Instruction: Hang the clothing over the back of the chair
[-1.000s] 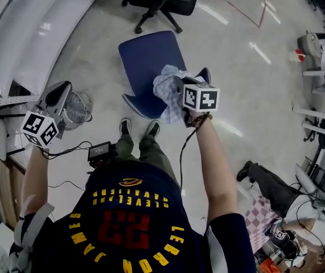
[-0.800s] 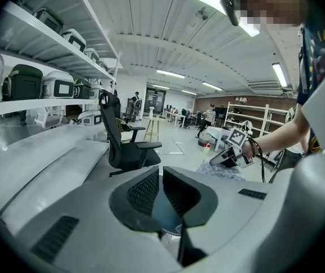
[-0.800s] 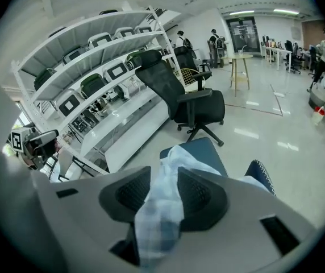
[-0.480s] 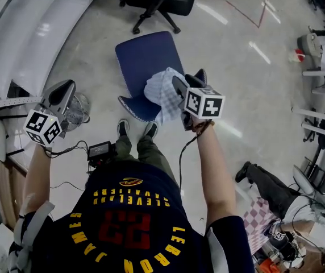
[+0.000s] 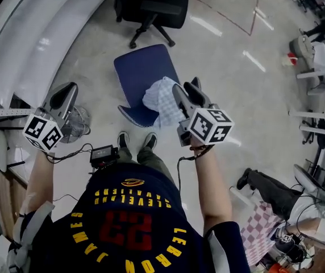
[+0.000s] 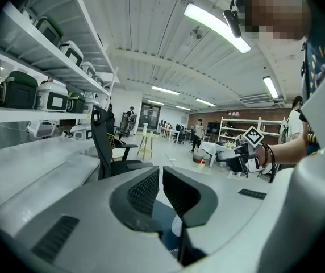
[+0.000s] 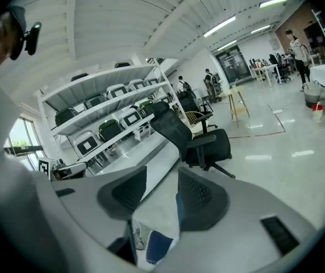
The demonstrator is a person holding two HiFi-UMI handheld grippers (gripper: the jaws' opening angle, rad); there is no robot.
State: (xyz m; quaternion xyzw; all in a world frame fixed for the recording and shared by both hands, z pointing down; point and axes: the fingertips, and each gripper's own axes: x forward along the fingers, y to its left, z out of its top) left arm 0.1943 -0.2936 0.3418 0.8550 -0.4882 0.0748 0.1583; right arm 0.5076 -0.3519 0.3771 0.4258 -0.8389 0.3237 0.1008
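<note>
The pale checked cloth garment (image 5: 160, 98) lies bunched over the near edge of the dark blue padded chair (image 5: 141, 71). That edge is the chair's back seen from above, and the garment sits towards its right corner, with part of the fabric on the seat side and part hanging down towards the person's shoes (image 5: 124, 140). Just beside it and above it is the right hand-held gripper (image 5: 186, 90). In the right gripper view its jaws stand well apart with only floor and a strip of blue chair between them, so it grips nothing. The left hand-held gripper (image 5: 64, 93) is held well apart from the chair, out over the pale curved bench (image 5: 32, 36). Its jaws are drawn together, with no more than a sliver of a gap and nothing in it. By the look of things the hanging is about done, but it may not hold. The garment sits as a crumpled lump at one corner rather than spread along the back, so uneven weight could let it slide off onto the shiny floor (image 5: 230, 78). The open right jaws are close enough to catch a fold, and a careless move away would drag the garment off. A knock against the chair would have the same effect.
</note>
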